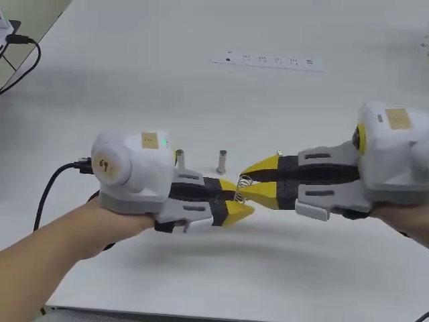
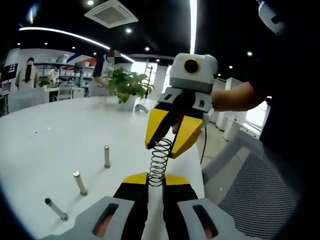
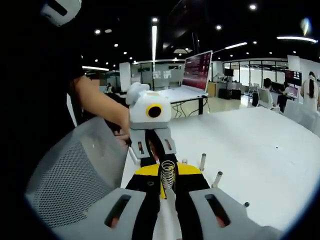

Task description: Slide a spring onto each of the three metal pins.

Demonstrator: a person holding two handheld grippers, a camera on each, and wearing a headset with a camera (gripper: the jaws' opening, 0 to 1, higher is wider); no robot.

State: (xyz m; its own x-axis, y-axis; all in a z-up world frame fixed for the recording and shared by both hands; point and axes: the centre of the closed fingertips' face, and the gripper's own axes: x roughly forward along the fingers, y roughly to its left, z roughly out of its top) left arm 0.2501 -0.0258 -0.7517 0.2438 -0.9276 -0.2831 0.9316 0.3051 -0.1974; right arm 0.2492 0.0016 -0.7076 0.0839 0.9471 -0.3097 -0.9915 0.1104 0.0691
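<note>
A small steel spring [image 1: 244,182] hangs in the air between my two grippers, above the white table [image 1: 221,100]. My left gripper [image 1: 239,208] [image 2: 156,181] is shut on one end of the spring [image 2: 159,161]. My right gripper [image 1: 239,184] [image 3: 167,179] meets it head-on, its yellow jaws closed against the other end of the spring [image 3: 168,172]. Three bare metal pins stand upright on the table behind them: one pin [image 1: 179,158], a second pin [image 1: 222,162], and a third pin [image 1: 279,155] half hidden by the right gripper. They also stand in a row in the left gripper view [image 2: 106,156] [image 2: 79,183] [image 2: 56,209].
A white power strip [image 1: 268,62] lies at the far side of the table. A black cable [image 1: 23,64] runs over the far left corner, and the left gripper's own cable [image 1: 52,186] trails off left. A grey mesh chair [image 2: 250,190] stands beside the table's near edge.
</note>
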